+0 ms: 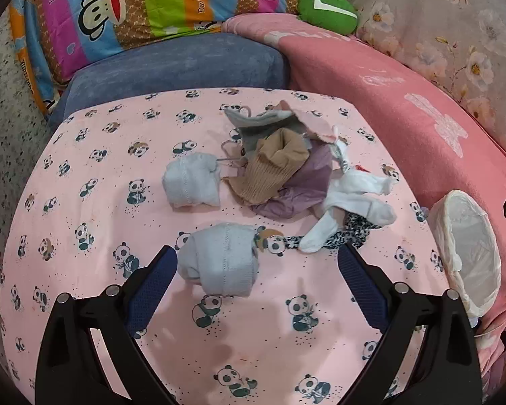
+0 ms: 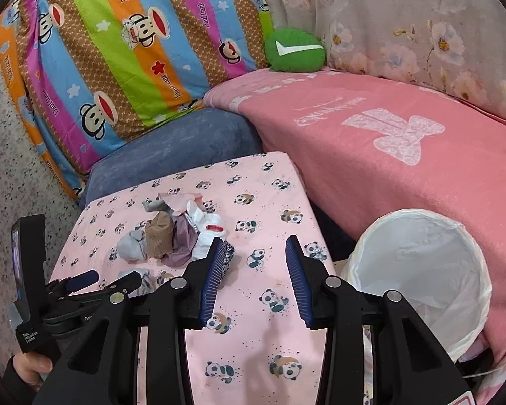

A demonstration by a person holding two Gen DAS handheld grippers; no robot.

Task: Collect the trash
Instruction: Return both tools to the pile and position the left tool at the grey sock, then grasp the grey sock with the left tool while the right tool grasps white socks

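A pile of socks and crumpled items (image 1: 286, 165) lies on the pink panda-print surface (image 1: 101, 175): a tan ribbed sock (image 1: 273, 168), purple crumpled plastic (image 1: 303, 189), white socks (image 1: 350, 202) and a patterned black-and-white piece (image 1: 350, 233). Two rolled grey socks lie apart: one (image 1: 192, 182) farther, one (image 1: 222, 260) between my left gripper's open fingers. My left gripper (image 1: 256, 263) is open, low over the surface. My right gripper (image 2: 256, 256) is open and empty, right of the pile (image 2: 175, 233). A bin lined with a white bag (image 2: 421, 270) stands at the right edge; it also shows in the left wrist view (image 1: 469, 246).
A blue cushion (image 1: 178, 64) borders the far edge, a pink blanket (image 2: 388, 141) covers the right side. A striped monkey-print pillow (image 2: 118, 57) and a green plush (image 2: 293, 50) lie behind. Speckled floor (image 2: 6, 175) is on the left.
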